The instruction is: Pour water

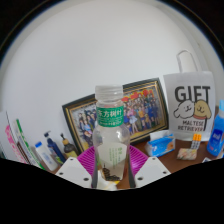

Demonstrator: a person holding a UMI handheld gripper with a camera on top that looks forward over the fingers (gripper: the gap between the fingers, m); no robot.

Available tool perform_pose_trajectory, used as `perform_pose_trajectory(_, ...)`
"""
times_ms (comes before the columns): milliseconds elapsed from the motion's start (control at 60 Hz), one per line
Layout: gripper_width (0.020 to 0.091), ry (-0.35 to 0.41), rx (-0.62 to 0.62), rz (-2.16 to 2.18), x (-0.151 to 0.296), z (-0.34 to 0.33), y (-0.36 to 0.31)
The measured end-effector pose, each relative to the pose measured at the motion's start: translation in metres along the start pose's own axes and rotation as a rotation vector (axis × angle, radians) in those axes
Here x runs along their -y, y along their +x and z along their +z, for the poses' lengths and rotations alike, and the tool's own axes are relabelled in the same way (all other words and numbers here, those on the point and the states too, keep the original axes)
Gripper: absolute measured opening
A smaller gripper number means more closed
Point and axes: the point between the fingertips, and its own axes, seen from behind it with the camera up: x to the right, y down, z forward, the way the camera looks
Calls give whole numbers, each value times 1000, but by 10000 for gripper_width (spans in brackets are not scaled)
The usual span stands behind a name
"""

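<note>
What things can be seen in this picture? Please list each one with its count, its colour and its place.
Water bottle: one, clear with a green label and a white cap, upright between the fingers.
Framed group photo: one, brown frame, behind the bottle, leaning on the wall.
Gift bag: one, white with black letters, beside the photo.
Small blue box: one, blue and white, in front of the bag.
Blue bottle: one, beyond the bag.
Small bottles and tubes: several, mixed colours, on the other side of the photo.
Gripper: one, pale fingers with magenta pads, closed against the water bottle.
</note>
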Motion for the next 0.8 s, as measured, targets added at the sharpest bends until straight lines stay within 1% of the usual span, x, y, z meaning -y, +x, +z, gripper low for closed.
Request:
perform_pose_trajectory(83,427,-26,-68,-151,-15,5,46)
perform_pose_trajectory(200,427,-79,-102,-271,-45,13,92)
perform_pose_trajectory(317,425,-95,-96,-291,-69,19,112)
perform_pose_trajectory(433,427,-127,-93,-290,-94,24,124)
perform_pose_trajectory(500,430,-144,-91,-273,-107,25,128)
perform_pose_trajectory(517,441,-149,-93,-271,-110,25,129)
perform_pose_trajectory(550,432,-123,-89,-262,-108,24,129)
perform_pose_trajectory(633,439,-106,-89,-232,-109,22,131)
perform_pose_trajectory(700,465,-97,-92,-236,-110,21,131)
perform_pose_trajectory(800,537,-108,-96,-245,-110,22,131)
